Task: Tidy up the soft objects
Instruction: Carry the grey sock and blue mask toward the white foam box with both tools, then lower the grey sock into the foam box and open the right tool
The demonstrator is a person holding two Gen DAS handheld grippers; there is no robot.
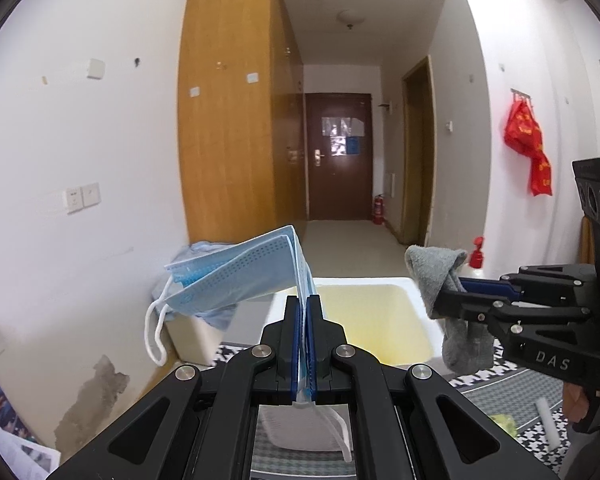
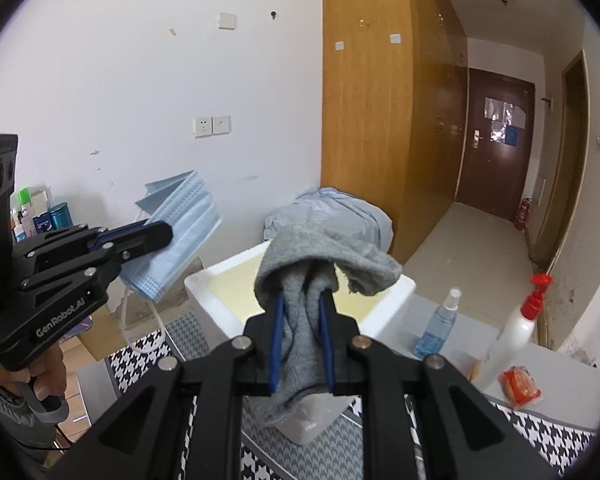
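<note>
Left gripper (image 1: 304, 304) clamped on mask (image 1: 236, 276), right gripper (image 2: 302, 304) clamped on sock (image 2: 320, 256); both raised near box (image 1: 428, 320). Box interior looks bare; drop-off judged remaining.

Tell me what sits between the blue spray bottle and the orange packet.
A white pump bottle with a red nozzle stands between them, seen in the right wrist view.

White raised letters "DAS" stand on the black plastic body of the right gripper (image 1: 436, 304), seen from the left wrist view. White letters "GenRobot.AI" run along the black plastic body of the left gripper (image 2: 168, 232), seen from the right wrist view. The red hanging cloth (image 1: 528, 144) bears yellow characters too blurred to read.
</note>
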